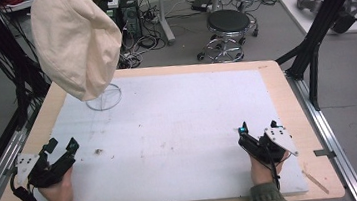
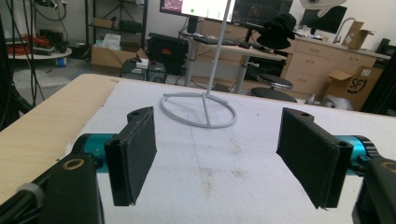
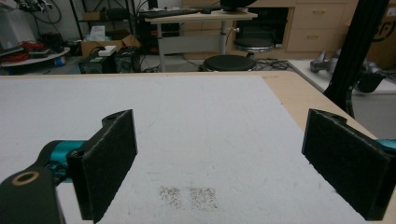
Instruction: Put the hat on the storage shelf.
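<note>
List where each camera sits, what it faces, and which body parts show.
High view: above the near edge, looking forward and down on the table; both hands, left gripper and right gripper show.
Left gripper view: rides the left gripper, low, facing the stand; its open jaws show.
Right gripper view: rides the right gripper, facing bare mat; open jaws show.
Shared: high and left gripper views both show the stand.
</note>
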